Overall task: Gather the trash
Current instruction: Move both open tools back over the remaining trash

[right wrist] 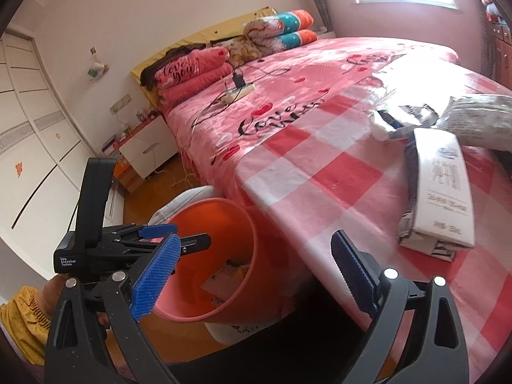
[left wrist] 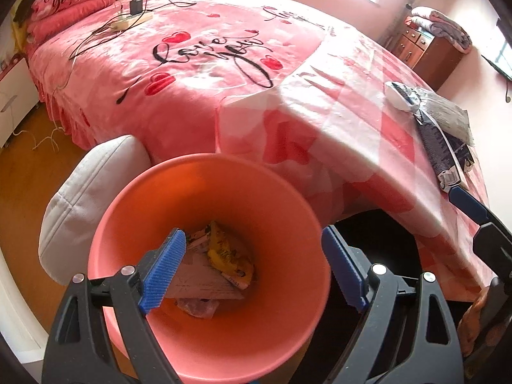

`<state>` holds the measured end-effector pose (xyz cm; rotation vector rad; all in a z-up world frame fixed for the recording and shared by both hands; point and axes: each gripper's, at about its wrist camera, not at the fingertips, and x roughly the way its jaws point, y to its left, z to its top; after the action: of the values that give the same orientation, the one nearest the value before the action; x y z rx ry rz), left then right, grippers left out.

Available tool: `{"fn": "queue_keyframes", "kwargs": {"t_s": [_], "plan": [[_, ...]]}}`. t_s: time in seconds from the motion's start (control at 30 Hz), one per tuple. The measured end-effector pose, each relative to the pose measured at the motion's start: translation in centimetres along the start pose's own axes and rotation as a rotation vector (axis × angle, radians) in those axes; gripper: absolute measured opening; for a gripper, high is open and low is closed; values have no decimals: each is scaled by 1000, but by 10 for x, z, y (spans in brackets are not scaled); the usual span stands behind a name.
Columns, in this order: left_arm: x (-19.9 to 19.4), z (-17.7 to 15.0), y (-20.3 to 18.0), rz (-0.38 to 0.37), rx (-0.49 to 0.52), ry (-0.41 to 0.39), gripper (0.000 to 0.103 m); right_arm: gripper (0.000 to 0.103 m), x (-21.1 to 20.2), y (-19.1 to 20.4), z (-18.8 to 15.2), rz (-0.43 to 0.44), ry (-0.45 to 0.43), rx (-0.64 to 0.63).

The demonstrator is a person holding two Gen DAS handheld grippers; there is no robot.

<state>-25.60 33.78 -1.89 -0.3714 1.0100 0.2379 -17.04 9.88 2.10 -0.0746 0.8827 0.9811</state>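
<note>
An orange-pink bin point(left wrist: 134, 211) stands on the floor against the bed's edge. It holds a yellow wrapper point(left wrist: 230, 256), a white carton point(left wrist: 204, 284) and a pink scrap. My left gripper point(left wrist: 252, 268) hangs open right over the bin's mouth with nothing between its fingers; the right wrist view shows it point(right wrist: 179, 238) at the bin point(right wrist: 204, 224). My right gripper point(right wrist: 252, 272) is open and empty above the bed's edge, short of a white box point(right wrist: 444, 192), a grey bag point(right wrist: 476, 121) and a crumpled white-blue wrapper point(right wrist: 393, 124) on the checked cloth.
A white cushion point(left wrist: 83, 198) leans behind the bin. A power strip with charger and cables point(left wrist: 132, 16) lies on the pink bedspread, with folded blankets point(right wrist: 192, 76) at the headboard. A nightstand point(right wrist: 144, 147) and a wooden dresser point(left wrist: 425, 48) flank the bed. A yellow sleeve point(right wrist: 22, 323) shows low left.
</note>
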Motion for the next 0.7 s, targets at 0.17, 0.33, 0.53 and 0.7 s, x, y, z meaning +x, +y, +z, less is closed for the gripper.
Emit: {"fn": "queue_keyframes", "kwargs": {"t_s": [0.17,0.33,0.53,0.7], "plan": [[-2,3,-14,0,21,-7,87,94,-10,-10,-2,-8,-33,17],[-2,8,-32,2,48,-11,87,94,-23,-22,-3,-8,-67,40],[-2,14,-53,5,84,-16,87,94,-35,-38,-6,-3,-101,79],[-1,19,-71,8,119,-13,87,94,-44,-52,-6,4,-126,112]]}}
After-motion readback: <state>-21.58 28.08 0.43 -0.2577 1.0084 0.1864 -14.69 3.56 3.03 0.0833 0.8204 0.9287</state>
